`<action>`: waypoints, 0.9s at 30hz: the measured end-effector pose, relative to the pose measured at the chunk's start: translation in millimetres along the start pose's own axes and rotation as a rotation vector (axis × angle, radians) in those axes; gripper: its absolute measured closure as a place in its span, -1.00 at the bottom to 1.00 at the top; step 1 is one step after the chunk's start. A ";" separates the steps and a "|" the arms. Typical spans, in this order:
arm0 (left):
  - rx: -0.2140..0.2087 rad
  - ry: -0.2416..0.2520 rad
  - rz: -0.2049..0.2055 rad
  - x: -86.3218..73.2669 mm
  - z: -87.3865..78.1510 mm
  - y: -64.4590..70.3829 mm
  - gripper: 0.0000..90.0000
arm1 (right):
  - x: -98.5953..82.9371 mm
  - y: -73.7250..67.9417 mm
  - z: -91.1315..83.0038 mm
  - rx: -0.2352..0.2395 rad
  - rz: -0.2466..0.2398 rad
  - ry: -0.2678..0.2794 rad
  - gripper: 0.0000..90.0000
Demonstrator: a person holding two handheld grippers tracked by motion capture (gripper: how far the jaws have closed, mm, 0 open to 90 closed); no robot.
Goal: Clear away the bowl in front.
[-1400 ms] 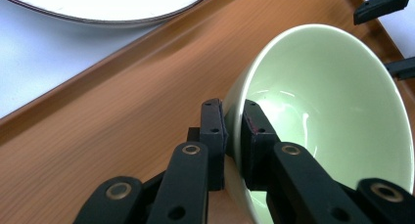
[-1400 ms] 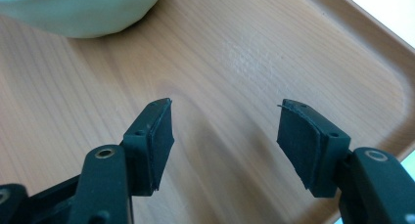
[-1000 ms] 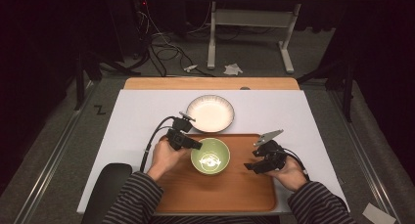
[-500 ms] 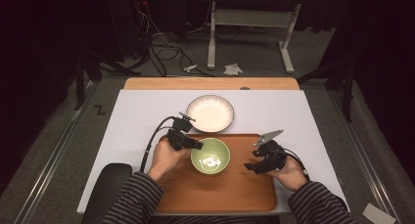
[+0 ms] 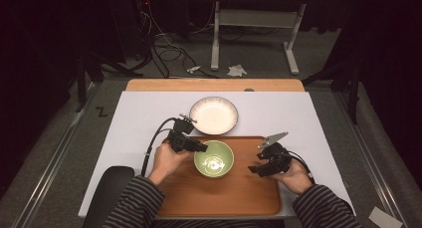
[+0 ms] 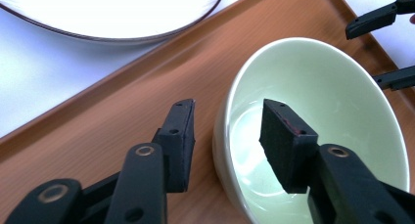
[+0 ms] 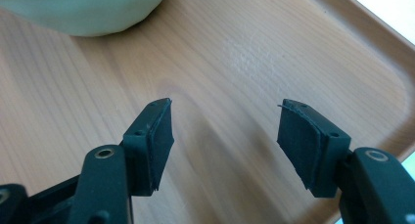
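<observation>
A pale green bowl (image 5: 214, 161) stands upright on the wooden tray (image 5: 224, 200), toward its far left. My left gripper (image 5: 201, 148) is open and straddles the bowl's near-left rim. In the left gripper view one jaw stands outside the bowl (image 6: 318, 111) with a gap to its wall, and the other hangs inside; neither clearly touches the left gripper (image 6: 229, 111). My right gripper (image 5: 254, 169) is open and low over bare tray wood (image 7: 244, 53), right of the bowl (image 7: 83, 9), with nothing in the right gripper (image 7: 227, 109).
A white plate with a dark rim (image 5: 214, 115) lies on the white table cover just beyond the tray (image 6: 122, 101). A black padded thing (image 5: 112, 188) sits at the table's front left corner. The right gripper's open jaws (image 6: 364, 55) show beyond the bowl.
</observation>
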State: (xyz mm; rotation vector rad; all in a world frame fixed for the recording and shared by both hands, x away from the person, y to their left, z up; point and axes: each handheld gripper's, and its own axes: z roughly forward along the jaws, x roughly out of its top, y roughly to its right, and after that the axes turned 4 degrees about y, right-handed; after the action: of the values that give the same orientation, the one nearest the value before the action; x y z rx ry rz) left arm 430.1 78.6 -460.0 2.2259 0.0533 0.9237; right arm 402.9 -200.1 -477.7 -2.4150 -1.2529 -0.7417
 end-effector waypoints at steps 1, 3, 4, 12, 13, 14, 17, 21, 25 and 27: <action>-0.002 0.002 0.002 0.4 -1.0 -0.2 0.21 | 0.0 -0.2 -0.1 -0.002 0.001 -0.001 -0.12; -0.006 0.007 0.002 1.1 -3.3 0.1 0.19 | 0.3 -0.9 0.1 -0.001 0.006 -0.004 -0.12; -0.006 0.007 0.002 1.1 -3.3 0.1 0.18 | 0.3 -0.9 0.5 0.001 0.005 -0.005 -0.12; -0.013 0.032 -0.009 5.7 -10.8 0.0 0.13 | 0.1 -0.9 0.3 0.001 0.003 -0.005 -0.12; -0.016 0.038 -0.007 6.9 -13.3 -0.7 0.13 | 0.2 -1.2 0.4 0.002 0.004 -0.006 -0.12; -0.017 0.044 -0.015 7.8 -14.2 -0.5 0.12 | 0.3 -1.3 0.8 0.003 0.007 -0.006 -0.12; -0.019 0.052 -0.016 10.1 -17.4 -1.7 0.12 | 0.1 -0.9 0.7 0.002 0.009 -0.006 -0.12; -0.014 0.063 -0.007 11.6 -21.5 -3.2 0.10 | 0.0 -1.3 0.7 0.000 0.004 -0.008 -0.12; -0.015 0.081 -0.018 15.1 -26.0 -5.1 0.09 | 0.1 -1.2 1.1 0.003 0.003 -0.008 -0.12; -0.014 0.088 -0.023 15.9 -26.7 -5.4 0.09 | 0.1 -1.0 0.6 0.002 0.007 -0.006 -0.12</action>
State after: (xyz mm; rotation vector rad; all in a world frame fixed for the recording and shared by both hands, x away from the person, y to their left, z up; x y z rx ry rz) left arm 426.2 103.4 -440.8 2.1668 0.1120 1.0057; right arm 402.3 -199.2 -478.1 -2.4206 -1.2454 -0.7317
